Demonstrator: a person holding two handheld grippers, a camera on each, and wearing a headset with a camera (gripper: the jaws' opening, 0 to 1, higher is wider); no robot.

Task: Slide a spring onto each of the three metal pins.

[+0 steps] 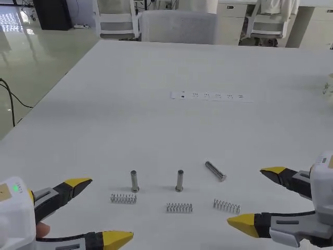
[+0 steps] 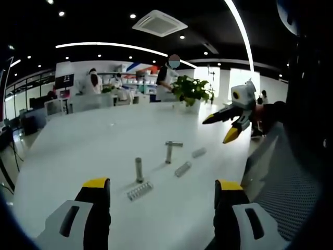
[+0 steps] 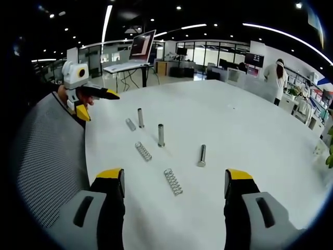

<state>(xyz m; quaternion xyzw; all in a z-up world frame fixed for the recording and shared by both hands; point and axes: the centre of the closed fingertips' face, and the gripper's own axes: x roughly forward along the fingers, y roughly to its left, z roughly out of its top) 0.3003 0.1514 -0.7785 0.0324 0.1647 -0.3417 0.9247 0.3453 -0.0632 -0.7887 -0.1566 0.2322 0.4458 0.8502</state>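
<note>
- At the far left, a dark cable (image 1: pixel 9 101) trails over the glossy floor beside our white table (image 1: pixel 156 120).
- Our left gripper (image 1: pixel 98 210) hangs at the near left edge of the table. Its yellow-tipped jaws are spread wide and have nothing between them. In the right gripper view it shows above the table's edge, well apart from the parts.
- Next comes the left pin (image 1: pixel 134 180), which stands upright on the table. The left spring (image 1: pixel 123 198) lies on its side just in front of the pin's foot, and we cannot tell whether the two touch.
- The middle pin (image 1: pixel 179 180) also stands upright. The middle spring (image 1: pixel 179 208) lies flat in front of it, a little apart.
- The right pin (image 1: pixel 215 171) lies on its side, slanting across the table. The right spring (image 1: pixel 226 206) rests nearer to us, apart from it.
- All three springs lie loose on the table, and none sits on a pin yet.
- Farther back and right of centre, a socket strip (image 1: pixel 210 96) is set flush into the tabletop. Beyond the far edge stands a grey chair (image 1: pixel 179 26).
- Our right gripper (image 1: pixel 257 196) hovers at the near right, just beside the right spring. Its jaws are parted wide, hold nothing and point leftward at the row of parts. In the left gripper view it comes in from the right, above the table.
</note>
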